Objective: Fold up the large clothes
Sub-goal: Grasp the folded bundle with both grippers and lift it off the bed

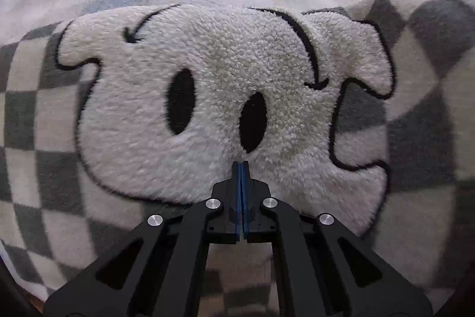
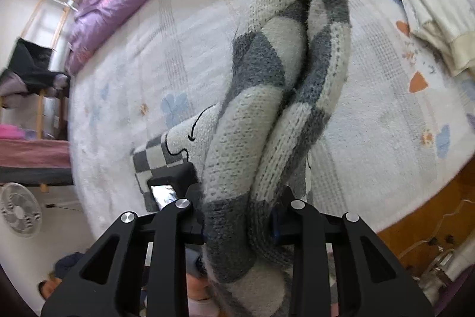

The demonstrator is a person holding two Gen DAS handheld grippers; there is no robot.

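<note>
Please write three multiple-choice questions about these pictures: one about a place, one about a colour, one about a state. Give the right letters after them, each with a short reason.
1. Where does the folded cream garment lie?
A. on the bedspread, toward the upper right of the right wrist view
B. on the floor beside the fan
C. on top of the purple quilt

2. Which colours make the check pattern of the sweater?
A. red and black
B. grey and off-white
C. blue and yellow

3. In what state is the right hand-held gripper?
A. wide open with nothing between its fingers
B. closed on a bunched part of the sweater
C. closed on the cream garment

Answers:
1 A: it rests on the pale bedspread, apart from the sweater.
2 B: grey and off-white squares show in both views.
3 B: knitted folds pass between its fingers and rise out of them.
</note>
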